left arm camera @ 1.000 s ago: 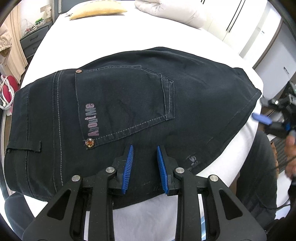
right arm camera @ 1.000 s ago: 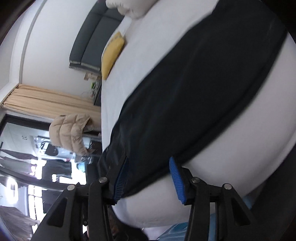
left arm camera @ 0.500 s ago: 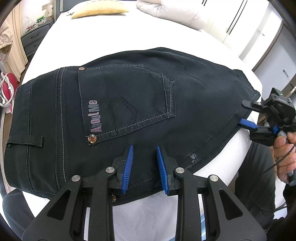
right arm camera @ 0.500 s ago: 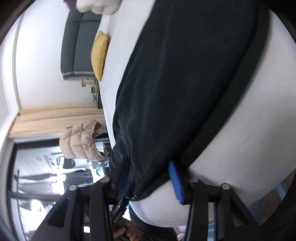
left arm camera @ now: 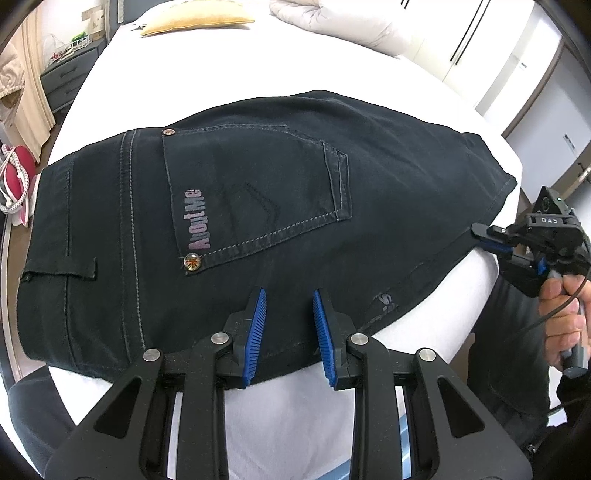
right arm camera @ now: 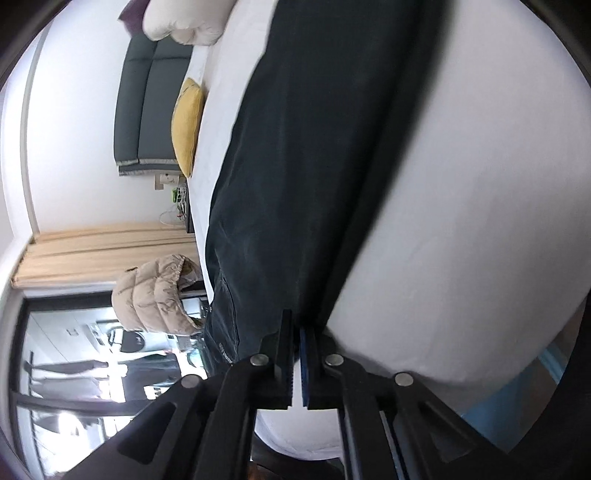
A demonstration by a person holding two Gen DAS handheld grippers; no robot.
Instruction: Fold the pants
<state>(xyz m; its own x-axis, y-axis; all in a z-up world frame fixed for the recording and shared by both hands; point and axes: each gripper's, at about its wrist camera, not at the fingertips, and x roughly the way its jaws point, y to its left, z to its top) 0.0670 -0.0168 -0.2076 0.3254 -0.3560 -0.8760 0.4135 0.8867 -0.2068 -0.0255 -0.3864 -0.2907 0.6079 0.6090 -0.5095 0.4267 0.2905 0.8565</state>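
Right now your dark pants (left arm camera: 295, 221) lie folded flat across the near part of the white bed (left arm camera: 258, 62), back pocket (left arm camera: 258, 192) facing up, with the waistband toward your left and the folded legs running off to your right, where the fabric reaches the mattress edge.

Your left claw (left arm camera: 288, 325) sits low over the near edge of the pants with its blue pads (left arm camera: 255, 332) spread apart. Dark cloth shows between them, but neither pad presses it, so this claw holds nothing.

Your right claw (right arm camera: 297, 350) is pressed together on the pants' edge. In the right wrist view the two pads meet with a thin strip of dark fabric running in between them, at the rim where the cloth hangs over the side of the bed. The left wrist view shows the same claw (left arm camera: 491, 240) at the far right, its tips on the hem near the corner of the pants, with your right hand (left arm camera: 565, 314) wrapped around its handle.

A yellow cushion (left arm camera: 199, 18) and a pale duvet (left arm camera: 332, 18) rest at the far end of the bed, well apart from the pants. A beige puffer jacket (right arm camera: 155, 295) hangs beside the curtain (right arm camera: 103, 254) off the bed's left side. The right wrist view is somewhat blurred.
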